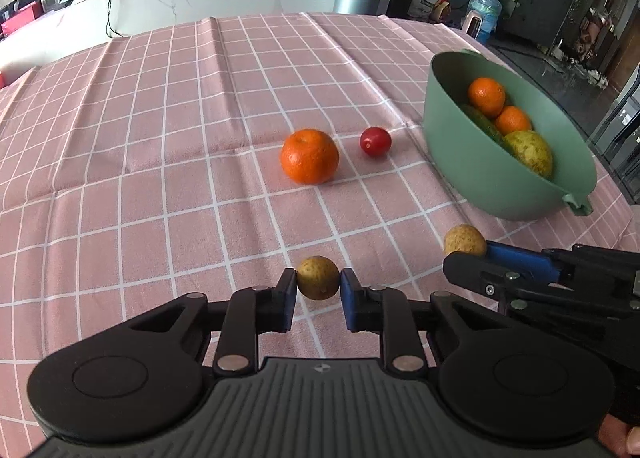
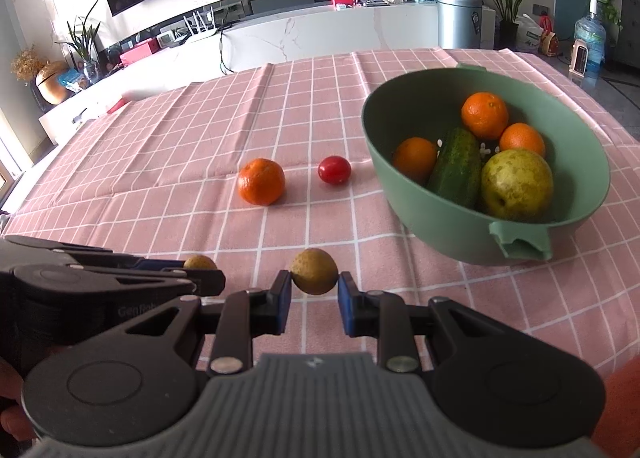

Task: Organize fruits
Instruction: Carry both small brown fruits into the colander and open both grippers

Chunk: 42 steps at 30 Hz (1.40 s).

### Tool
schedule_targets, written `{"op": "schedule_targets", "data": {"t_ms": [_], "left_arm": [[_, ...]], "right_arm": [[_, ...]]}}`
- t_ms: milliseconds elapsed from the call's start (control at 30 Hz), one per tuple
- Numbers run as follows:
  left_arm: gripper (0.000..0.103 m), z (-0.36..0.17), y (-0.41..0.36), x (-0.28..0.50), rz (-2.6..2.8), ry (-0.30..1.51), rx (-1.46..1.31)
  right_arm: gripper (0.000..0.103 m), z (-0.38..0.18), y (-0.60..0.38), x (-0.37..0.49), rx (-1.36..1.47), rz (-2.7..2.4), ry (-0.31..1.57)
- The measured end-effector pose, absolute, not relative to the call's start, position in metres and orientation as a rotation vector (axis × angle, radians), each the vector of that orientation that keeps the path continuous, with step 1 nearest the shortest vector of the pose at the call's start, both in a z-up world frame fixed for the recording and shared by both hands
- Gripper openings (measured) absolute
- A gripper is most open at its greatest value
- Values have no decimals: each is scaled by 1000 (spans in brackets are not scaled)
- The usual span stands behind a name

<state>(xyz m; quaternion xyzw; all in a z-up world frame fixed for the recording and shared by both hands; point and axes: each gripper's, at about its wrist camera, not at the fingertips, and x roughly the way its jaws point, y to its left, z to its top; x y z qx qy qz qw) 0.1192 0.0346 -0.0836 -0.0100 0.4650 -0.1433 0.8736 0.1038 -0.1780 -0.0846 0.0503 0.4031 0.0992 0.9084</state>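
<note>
Mostly hidden in the right wrist view: left longan, tucked behind the left gripper, clamped on it. Same story for the right gripper, pinching the right longan near the green bowl. Farther out on the pink checked tablecloth, left of the bowl: loose mandarin and cherry tomato. Bowl rim blocking part of the cucumber.

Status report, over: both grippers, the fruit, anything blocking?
Left gripper and right gripper each shut on a small brown fruit. Green bowl partly filled. Nothing blocking it.
</note>
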Motion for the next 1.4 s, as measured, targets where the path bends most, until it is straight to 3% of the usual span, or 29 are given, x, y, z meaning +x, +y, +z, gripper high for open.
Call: {"op": "schedule_targets", "data": {"t_ms": [500,1067,1400], "left_arm": [[25,-13,-48,142,-468,816,37],[25,-36,-109,201,-503,1039,196],[26,-49,-122,213,-487,1099,251]], "right_arm": [[21,-33,-239,101,114,98,686],[21,-53,-280,147,98,79,895],[21,-59,-287,157,112,89,927]]}}
